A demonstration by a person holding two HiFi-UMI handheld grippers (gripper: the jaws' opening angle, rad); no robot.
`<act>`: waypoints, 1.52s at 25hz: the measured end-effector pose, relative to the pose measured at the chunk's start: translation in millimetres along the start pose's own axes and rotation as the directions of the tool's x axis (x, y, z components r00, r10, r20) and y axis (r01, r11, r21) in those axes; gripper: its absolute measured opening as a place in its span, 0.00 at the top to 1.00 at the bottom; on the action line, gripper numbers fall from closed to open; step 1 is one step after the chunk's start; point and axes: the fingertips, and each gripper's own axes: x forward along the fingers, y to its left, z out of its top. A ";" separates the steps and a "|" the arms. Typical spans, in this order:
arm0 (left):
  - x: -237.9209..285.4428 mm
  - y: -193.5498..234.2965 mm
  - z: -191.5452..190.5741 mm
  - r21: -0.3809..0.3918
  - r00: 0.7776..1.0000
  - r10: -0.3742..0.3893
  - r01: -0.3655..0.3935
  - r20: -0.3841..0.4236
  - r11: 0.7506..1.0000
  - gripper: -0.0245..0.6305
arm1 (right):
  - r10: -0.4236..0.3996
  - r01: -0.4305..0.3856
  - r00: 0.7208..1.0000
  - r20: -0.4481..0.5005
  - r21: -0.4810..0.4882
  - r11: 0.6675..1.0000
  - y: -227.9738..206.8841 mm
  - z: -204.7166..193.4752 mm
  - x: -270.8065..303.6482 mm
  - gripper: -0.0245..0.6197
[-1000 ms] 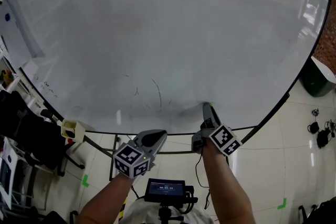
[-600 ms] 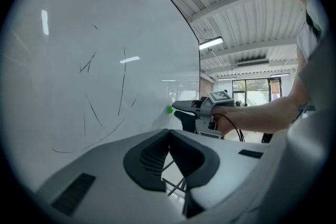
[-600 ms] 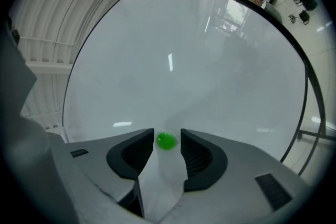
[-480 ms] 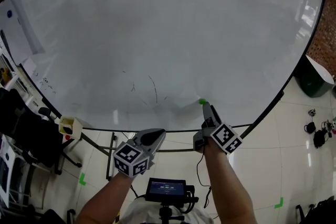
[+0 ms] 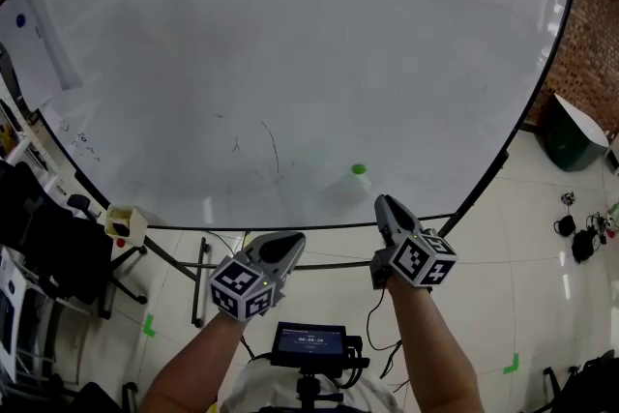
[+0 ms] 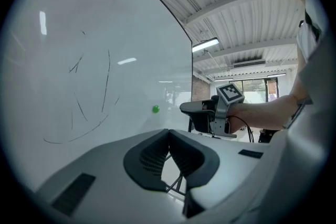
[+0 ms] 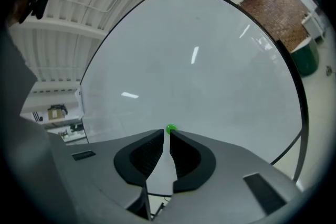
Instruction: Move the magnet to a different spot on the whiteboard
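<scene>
Holds the right gripper [image 5: 383, 202] short of the green magnet [image 5: 359, 169] on the whiteboard [image 5: 290, 34], jaws just narrowed to an empty slit, left gripper [image 5: 288, 243] pressed together, empty.

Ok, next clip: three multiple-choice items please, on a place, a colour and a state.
1. Where is the magnet? A on the whiteboard; B between a gripper's jaws; C on a shelf.
2. What colour is it? A red; B green; C blue.
3. How do the left gripper jaws stand? A wide apart; B together, empty; C clamped on a pen.
Answers: 1 A, it sits free, low on the board; 2 B, plainly green in every view; 3 B, the tips meet with nothing between.
</scene>
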 end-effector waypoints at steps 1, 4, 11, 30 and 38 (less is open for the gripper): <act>-1.1 -5.0 -2.7 -0.001 1.000 -0.008 0.008 0.003 1.000 0.91 | 0.013 -0.013 1.000 -0.017 -0.042 0.999 4.3 -1.9 -7.9 0.90; -2.9 -18.8 -9.7 0.001 1.000 -0.021 0.021 0.005 1.000 0.91 | 0.055 -0.067 0.996 -0.077 -0.166 0.984 16.6 -9.7 -30.9 0.93; -24.3 -47.9 -23.1 -0.001 1.000 -0.022 0.022 0.011 1.000 0.91 | 0.176 -0.245 0.953 -0.246 -0.285 0.927 51.4 -56.4 -93.8 0.94; -79.2 -110.9 -63.0 -0.046 0.999 -0.033 0.033 0.005 0.998 0.91 | 0.254 -0.324 0.925 -0.282 -0.234 0.917 81.3 -104.3 -199.4 0.94; -78.7 -140.6 -73.3 -0.039 0.998 -0.062 0.062 -0.018 0.997 0.91 | 0.257 -0.319 0.929 -0.266 -0.226 0.920 82.9 -108.0 -229.1 0.94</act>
